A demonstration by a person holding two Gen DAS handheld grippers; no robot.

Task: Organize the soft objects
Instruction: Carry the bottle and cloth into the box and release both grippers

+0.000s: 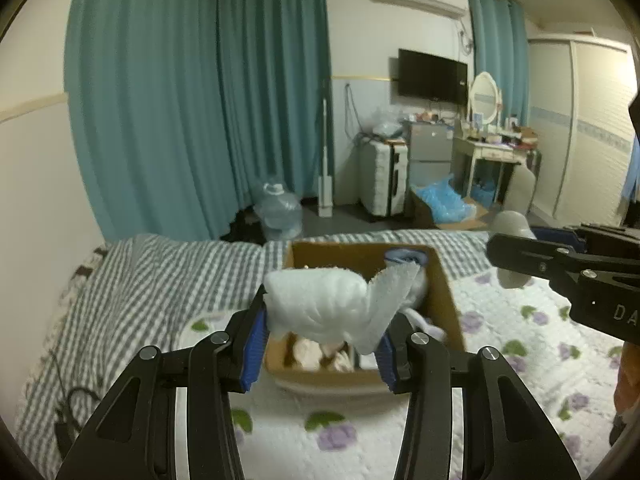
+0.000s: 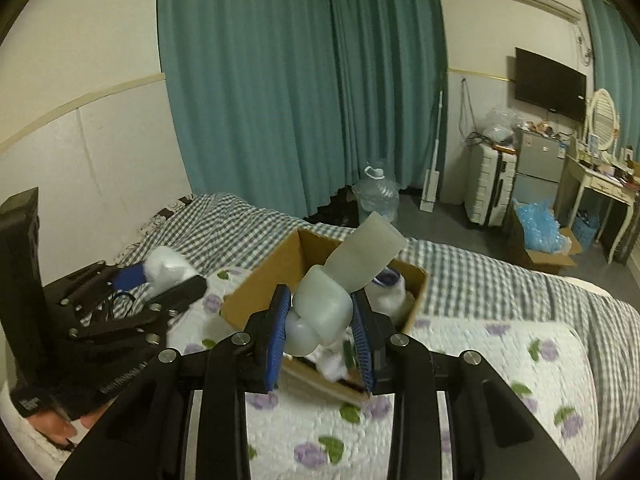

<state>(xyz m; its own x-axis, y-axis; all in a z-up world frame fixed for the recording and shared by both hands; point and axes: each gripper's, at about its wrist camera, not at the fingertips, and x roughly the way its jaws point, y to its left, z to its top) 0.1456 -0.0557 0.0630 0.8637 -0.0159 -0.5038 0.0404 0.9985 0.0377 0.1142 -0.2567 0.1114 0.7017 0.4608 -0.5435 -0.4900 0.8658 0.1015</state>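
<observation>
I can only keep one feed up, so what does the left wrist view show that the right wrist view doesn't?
Left wrist only: the left gripper closed on a white padded piece, and a wardrobe at far right.

Right wrist only: the right gripper closed on a folded pale foam strip, and the fingers holding the left gripper.

Both: the open cardboard box on the bed, teal curtains, the television.

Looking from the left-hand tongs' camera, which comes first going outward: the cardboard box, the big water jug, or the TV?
1. Cardboard box, on the bed just beyond the left tongs.
2. Water jug, on the floor past the bed by the curtain.
3. TV, on the far wall.
</observation>
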